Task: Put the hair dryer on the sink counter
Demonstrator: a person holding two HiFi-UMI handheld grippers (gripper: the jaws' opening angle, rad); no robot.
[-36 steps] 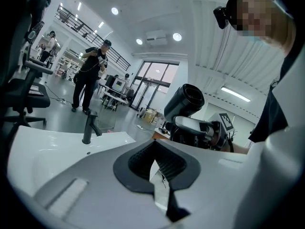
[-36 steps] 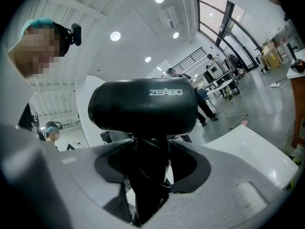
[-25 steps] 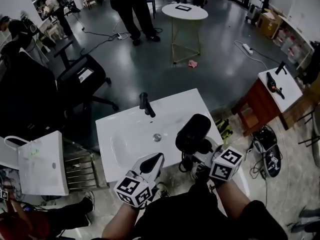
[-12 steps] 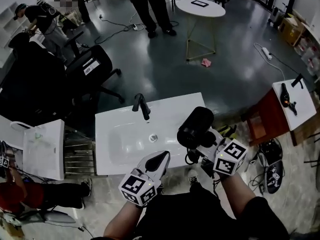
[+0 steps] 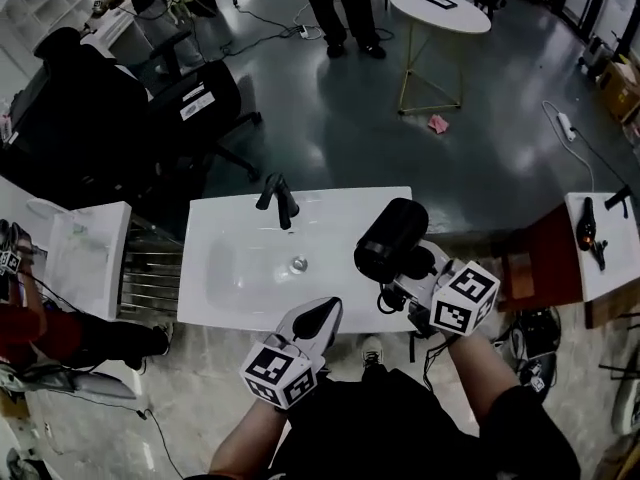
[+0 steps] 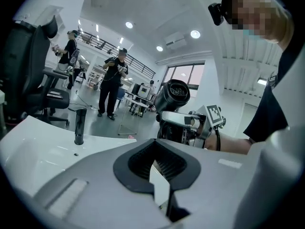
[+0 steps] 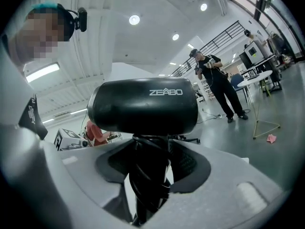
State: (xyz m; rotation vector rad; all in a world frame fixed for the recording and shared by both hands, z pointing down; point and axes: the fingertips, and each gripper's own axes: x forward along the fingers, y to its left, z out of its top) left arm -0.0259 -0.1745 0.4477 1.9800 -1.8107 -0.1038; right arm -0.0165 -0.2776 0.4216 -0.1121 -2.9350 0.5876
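A black hair dryer [image 5: 390,238] stands upright over the right end of the white sink counter [image 5: 240,298], above its surface. My right gripper [image 5: 405,280] is shut on the dryer's handle, which has the cord wound round it. In the right gripper view the dryer's barrel [image 7: 143,106] lies across the top and the handle [image 7: 150,175] runs down between the jaws. My left gripper [image 5: 318,318] hovers at the counter's front edge, shut with nothing in it. The left gripper view shows the dryer [image 6: 172,95] to the right, beyond its jaws.
A black faucet [image 5: 280,200] stands at the back of the basin, the drain [image 5: 298,264] in front of it. A white stand [image 5: 85,258] is to the left and a black office chair [image 5: 200,98] behind. A wooden stand [image 5: 590,233] at the right bears another dark dryer. People stand by a round table [image 5: 440,10].
The head view has swung, so the sink sits higher in the picture. The dryer stays in my right gripper, now nearer the counter's right end. The left gripper holds its place.
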